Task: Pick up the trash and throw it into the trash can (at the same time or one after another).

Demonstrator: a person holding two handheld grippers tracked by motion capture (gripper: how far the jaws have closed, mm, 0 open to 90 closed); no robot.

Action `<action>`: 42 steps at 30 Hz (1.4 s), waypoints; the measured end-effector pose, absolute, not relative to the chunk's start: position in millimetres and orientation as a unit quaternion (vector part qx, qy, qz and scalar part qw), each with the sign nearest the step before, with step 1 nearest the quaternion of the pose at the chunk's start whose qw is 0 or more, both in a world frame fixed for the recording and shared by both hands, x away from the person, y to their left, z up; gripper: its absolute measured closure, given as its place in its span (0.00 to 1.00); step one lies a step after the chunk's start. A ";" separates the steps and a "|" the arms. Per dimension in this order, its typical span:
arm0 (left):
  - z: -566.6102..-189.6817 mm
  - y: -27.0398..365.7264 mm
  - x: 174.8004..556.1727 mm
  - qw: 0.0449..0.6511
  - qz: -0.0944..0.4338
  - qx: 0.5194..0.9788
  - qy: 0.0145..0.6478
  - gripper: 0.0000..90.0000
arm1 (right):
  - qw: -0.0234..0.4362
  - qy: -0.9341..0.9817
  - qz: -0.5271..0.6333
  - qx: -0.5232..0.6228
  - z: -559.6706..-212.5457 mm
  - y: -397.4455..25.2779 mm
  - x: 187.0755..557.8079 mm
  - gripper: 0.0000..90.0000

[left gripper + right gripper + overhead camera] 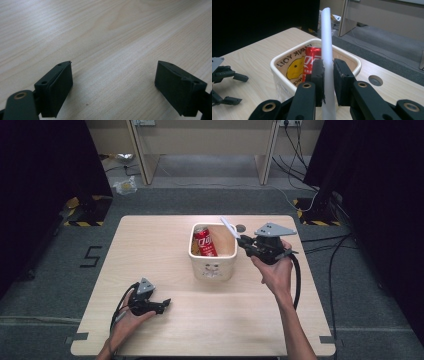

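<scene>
Right tool [327,75] clenched on white tube [327,50], holding it at the near right rim of the cream tub [212,265] (upper end pointing up and away over the rim). Red can [205,242] stands inside the tub, leaning slightly. Left tool [162,304] rests on the counter [150,250], well apart from the tub, jaws spread wide, nothing between them.

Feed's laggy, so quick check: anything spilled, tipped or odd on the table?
Nothing spilled. The red can leans tilted inside the tub rather than standing upright. The right claw is shut on a white tube, held above the tub's rim. The left claw rests open on bare table.
</scene>
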State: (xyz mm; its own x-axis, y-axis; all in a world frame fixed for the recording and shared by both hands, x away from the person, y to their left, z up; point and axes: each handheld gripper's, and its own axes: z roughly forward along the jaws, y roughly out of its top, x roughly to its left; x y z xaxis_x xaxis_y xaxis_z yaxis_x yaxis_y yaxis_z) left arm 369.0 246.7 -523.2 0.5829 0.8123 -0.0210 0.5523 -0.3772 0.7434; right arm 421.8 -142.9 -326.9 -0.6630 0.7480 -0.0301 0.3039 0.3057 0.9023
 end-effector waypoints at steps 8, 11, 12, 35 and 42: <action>-523.2 246.7 369.0 0.367 0.177 0.811 0.421 0.16 | 0.220 0.781 0.478 0.336 -321.2 -124.0 443.6 0.88; -523.2 246.7 369.0 0.367 0.177 0.810 0.421 0.16 | 0.218 0.783 0.477 0.334 -321.3 -119.7 447.8 0.88; -523.2 246.7 369.0 0.367 0.177 0.810 0.421 0.16 | 0.218 0.784 0.476 0.334 -321.4 -117.9 449.4 0.88; -523.2 246.7 369.0 0.367 0.178 0.810 0.421 0.16 | 0.196 0.790 0.474 0.335 -320.4 -69.5 497.7 0.88; -523.2 246.8 369.1 0.367 0.178 0.811 0.421 0.16 | 0.193 0.796 0.470 0.328 -323.6 -54.3 509.7 0.88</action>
